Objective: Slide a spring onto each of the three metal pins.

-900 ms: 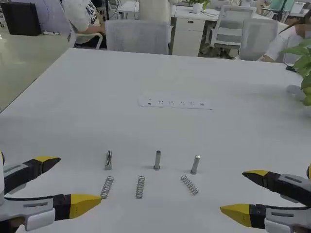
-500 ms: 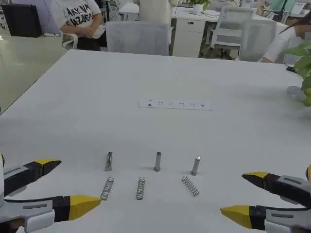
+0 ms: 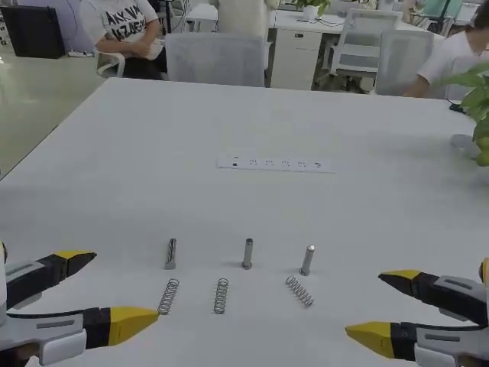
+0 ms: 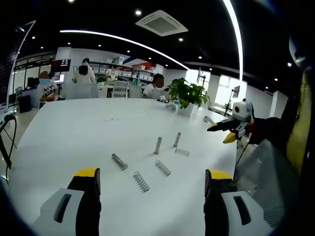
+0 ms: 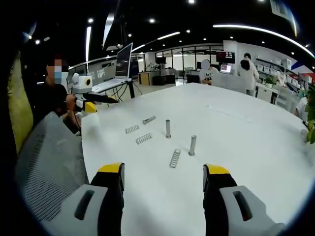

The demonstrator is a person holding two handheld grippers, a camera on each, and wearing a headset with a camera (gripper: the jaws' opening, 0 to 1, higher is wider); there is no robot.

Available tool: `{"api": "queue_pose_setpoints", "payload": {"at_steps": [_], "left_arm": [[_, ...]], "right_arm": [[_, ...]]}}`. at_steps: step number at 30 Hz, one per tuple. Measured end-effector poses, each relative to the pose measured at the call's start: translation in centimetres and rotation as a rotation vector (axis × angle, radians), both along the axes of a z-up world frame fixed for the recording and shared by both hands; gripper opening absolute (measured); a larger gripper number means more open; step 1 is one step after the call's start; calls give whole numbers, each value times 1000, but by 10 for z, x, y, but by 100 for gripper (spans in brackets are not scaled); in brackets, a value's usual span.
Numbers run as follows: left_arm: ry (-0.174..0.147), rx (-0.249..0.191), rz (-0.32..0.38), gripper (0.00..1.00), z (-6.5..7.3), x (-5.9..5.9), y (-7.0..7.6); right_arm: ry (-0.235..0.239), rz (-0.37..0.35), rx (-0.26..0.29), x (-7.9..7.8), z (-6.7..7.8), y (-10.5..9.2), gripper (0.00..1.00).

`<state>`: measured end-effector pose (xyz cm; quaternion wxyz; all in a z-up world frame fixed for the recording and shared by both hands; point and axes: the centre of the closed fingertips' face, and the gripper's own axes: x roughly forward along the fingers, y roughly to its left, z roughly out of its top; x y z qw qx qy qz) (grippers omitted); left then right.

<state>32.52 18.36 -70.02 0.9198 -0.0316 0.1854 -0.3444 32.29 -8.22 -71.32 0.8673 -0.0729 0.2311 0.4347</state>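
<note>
Three small metal pins stand in a row on the white table: the left pin lies on its side, while the middle pin and the right pin stand upright. In front of each lies a loose spring: left, middle, right. My left gripper is open near the table's front left, empty, just left of the left spring. Front right, my right gripper is open and empty too. The lying pin and the nearest spring show ahead of the left gripper. A spring and an upright pin lie ahead of the right gripper.
A white power strip is set into the table's middle. Grey chairs stand along the far edge, with seated people behind. A green plant leans in at the right edge. Bare table surrounds the pins.
Both grippers, the pins and the springs hold their places. Only the people in the background have shifted.
</note>
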Motion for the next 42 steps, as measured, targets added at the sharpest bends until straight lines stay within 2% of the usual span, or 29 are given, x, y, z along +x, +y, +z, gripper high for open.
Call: {"api": "queue_pose_setpoints", "payload": {"at_steps": [42], "left_arm": [[4, 2, 5, 83, 1, 2, 1]], "right_arm": [[9, 11, -2, 1, -3, -2, 63]]}}
